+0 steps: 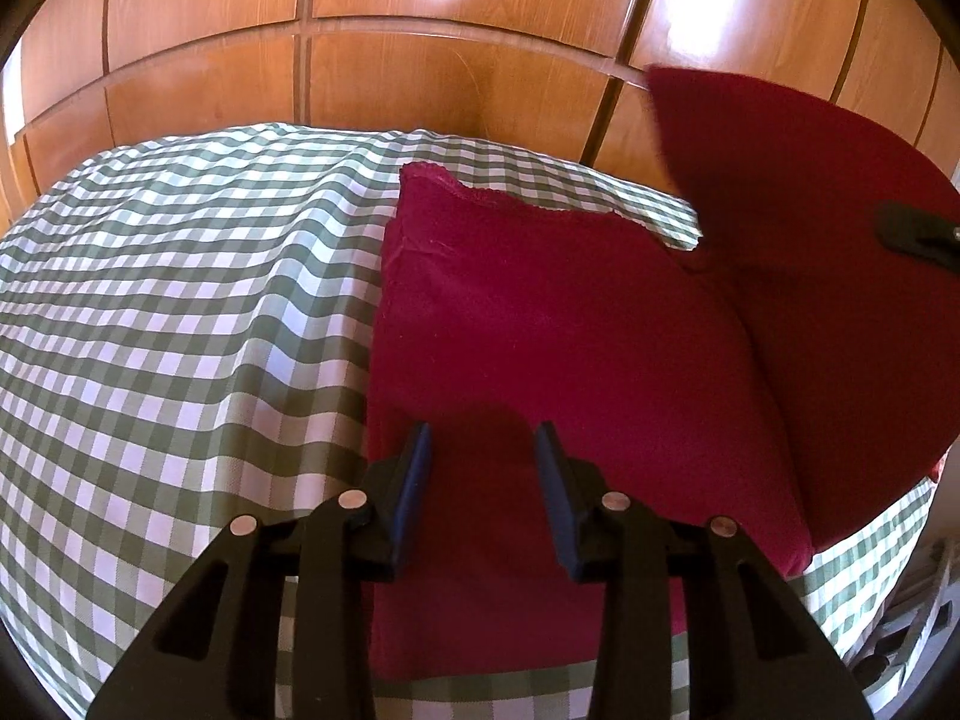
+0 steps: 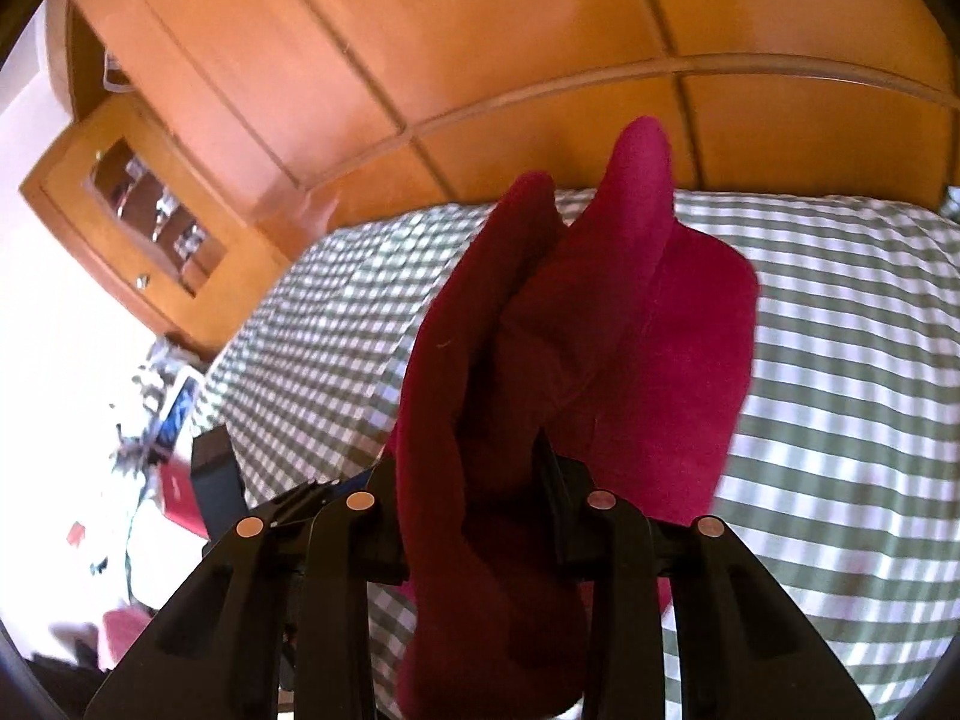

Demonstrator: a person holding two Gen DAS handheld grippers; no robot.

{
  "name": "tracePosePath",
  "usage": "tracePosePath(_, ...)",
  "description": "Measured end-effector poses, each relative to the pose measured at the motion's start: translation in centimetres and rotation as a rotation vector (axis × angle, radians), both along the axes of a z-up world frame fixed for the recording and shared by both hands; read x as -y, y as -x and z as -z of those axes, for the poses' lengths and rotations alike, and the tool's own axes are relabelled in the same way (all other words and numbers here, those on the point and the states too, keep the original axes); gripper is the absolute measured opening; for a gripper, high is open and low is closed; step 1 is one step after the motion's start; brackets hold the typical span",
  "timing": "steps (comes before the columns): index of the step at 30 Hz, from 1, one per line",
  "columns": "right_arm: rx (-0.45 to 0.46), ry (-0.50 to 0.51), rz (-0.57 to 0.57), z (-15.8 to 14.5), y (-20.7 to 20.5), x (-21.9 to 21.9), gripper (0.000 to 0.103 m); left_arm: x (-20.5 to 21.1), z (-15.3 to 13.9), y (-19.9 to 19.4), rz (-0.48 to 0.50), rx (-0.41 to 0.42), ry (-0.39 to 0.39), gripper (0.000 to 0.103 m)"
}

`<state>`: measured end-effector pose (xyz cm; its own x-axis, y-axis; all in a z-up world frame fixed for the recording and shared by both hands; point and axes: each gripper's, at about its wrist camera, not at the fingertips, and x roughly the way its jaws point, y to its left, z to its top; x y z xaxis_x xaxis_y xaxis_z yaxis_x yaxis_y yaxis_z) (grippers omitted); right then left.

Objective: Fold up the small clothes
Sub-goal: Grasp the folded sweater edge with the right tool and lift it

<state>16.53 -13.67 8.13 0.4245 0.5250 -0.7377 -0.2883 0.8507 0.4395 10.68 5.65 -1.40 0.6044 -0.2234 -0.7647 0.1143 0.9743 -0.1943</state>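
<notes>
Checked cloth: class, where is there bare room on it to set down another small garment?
Bare: the wide stretch of checked cloth left of the red garment, up to the wooden panels. Crowded: the right side, where the right tongs lift the garment's other half.

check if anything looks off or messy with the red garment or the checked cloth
Nothing looks damaged or spilled. The red garment lies partly flat on the checked cloth, its right side lifted by the right gripper, mid-fold. The left gripper rests over its near edge. The checked cloth is only wrinkled.
</notes>
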Motion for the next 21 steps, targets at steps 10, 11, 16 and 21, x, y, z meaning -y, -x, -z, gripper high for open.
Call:
tracePosePath(10,-0.067,0.06,-0.084,3.6,-1.3,-5.5,0.03,-1.1,-0.1,0.5,-0.013,0.003,0.028,0.034)
tracePosePath(11,-0.072,0.066,-0.089,3.8,-1.2,-5.9,0.03,-1.2,-0.1,0.6,-0.014,0.003,0.029,0.034)
tracePosePath(16,-0.098,0.105,-0.134,5.9,-0.8,-7.8,0.03,-3.0,-0.5,1.7,-0.07,0.009,0.023,0.046)
tracePosePath(21,-0.059,0.109,-0.21,5.9,0.4,-8.9,0.051,-7.4,-0.3,3.1,-0.162,-0.027,0.12,0.046)
